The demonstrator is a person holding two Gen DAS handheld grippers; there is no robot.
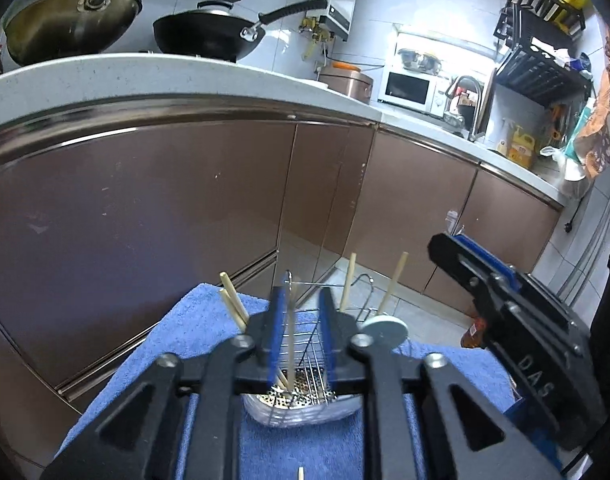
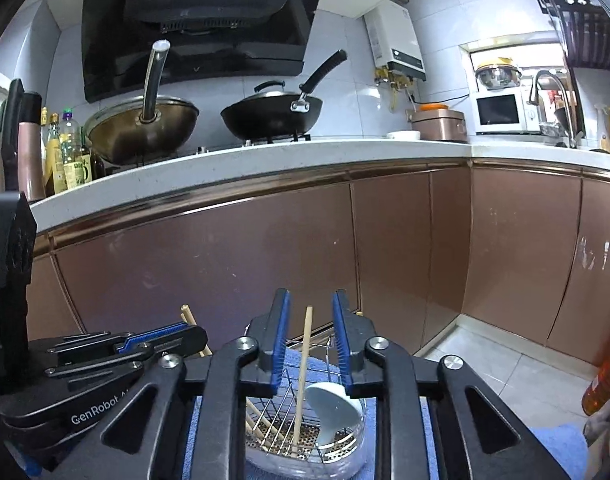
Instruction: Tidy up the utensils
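A wire utensil rack (image 1: 305,364) with a perforated steel bottom stands on a blue towel (image 1: 185,344). Several wooden chopsticks (image 1: 233,304) stand or lean in it. My left gripper (image 1: 301,320) is open just above the rack, a chopstick (image 1: 291,344) standing between its fingers without being gripped. In the right wrist view my right gripper (image 2: 311,344) is open over the same rack (image 2: 305,428), around an upright chopstick (image 2: 303,376). A pale blue ceramic spoon (image 2: 333,412) sits in the rack's right compartment. The other gripper (image 2: 105,360) shows at the left.
Brown cabinet doors (image 2: 225,260) and a white countertop (image 2: 225,168) stand close behind the rack. Two woks (image 2: 273,116) sit on the stove, with oil bottles (image 2: 65,152) at the left. The tiled floor (image 2: 505,372) lies to the right.
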